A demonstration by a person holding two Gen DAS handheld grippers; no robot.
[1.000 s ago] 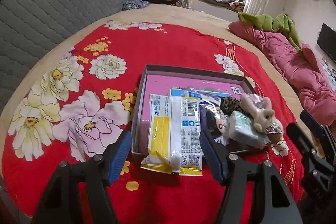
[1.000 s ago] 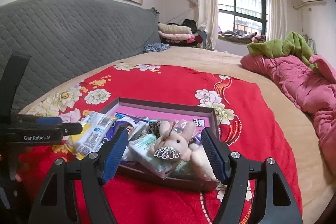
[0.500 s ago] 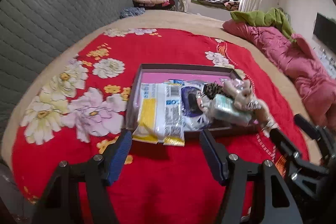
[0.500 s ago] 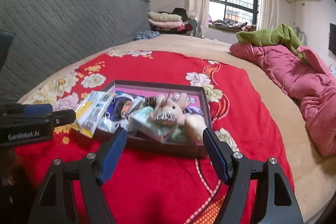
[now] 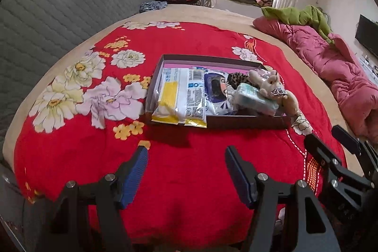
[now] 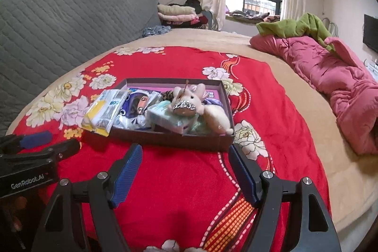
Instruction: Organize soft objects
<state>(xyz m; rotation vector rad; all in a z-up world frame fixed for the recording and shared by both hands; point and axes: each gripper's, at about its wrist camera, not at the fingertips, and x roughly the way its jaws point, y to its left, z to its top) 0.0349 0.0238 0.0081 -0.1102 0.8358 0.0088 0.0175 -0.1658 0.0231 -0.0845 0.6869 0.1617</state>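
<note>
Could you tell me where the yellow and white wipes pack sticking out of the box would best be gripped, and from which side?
Probably by its near end, from the front. The wipes pack lies flat with its yellow end overhanging the near wall of the box, so that end is clear of the pouch beside it. The open left tongs could likely close across its flat faces there.
</note>
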